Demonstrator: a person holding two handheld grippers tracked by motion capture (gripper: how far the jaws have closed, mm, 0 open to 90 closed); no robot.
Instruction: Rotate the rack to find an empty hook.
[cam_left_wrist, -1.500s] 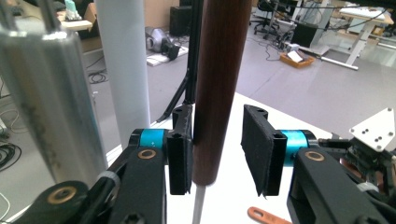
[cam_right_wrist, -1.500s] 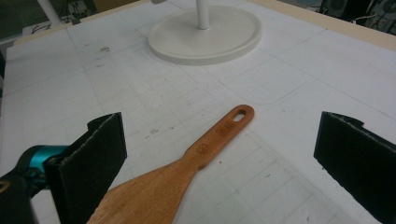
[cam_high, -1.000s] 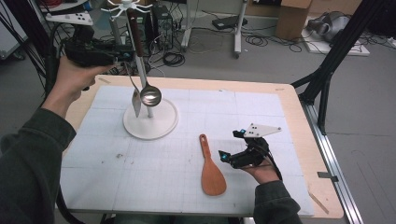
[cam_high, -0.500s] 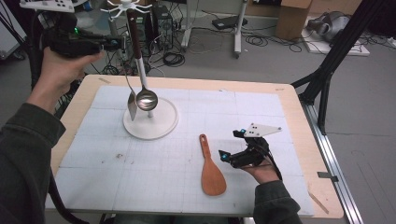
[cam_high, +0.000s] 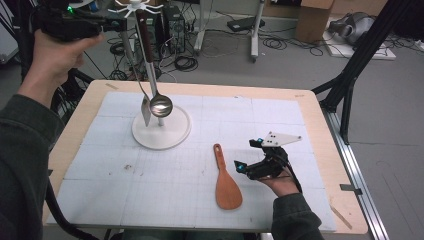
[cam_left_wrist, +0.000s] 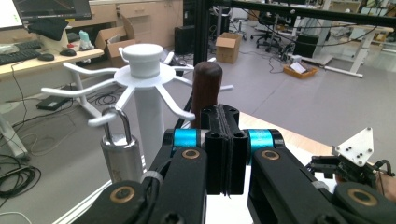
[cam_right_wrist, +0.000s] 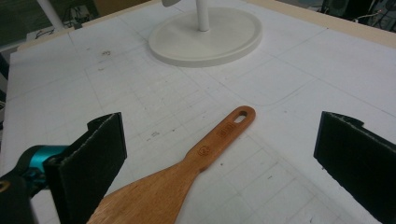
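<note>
Rack (cam_high: 161, 127) as landmark, your left gripper (cam_left_wrist: 223, 140) pressed shut and empty beside its top, your right gripper (cam_right_wrist: 219, 154) wide open over the wooden spatula (cam_right_wrist: 187, 172) near its base.

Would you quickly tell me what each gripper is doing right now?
Left gripper: shut, holding nothing, beside the rack top.
Right gripper: open, empty, jaws either side of the wooden spatula.

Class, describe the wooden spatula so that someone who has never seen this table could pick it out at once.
Start at the white gridded mat covering the table. In front of the round white base of the utensil stand, the wooden spatula lies flat beside the right gripper. It alone is orange-brown wood with a hole in its handle; the metal utensils hang from the stand.
</note>
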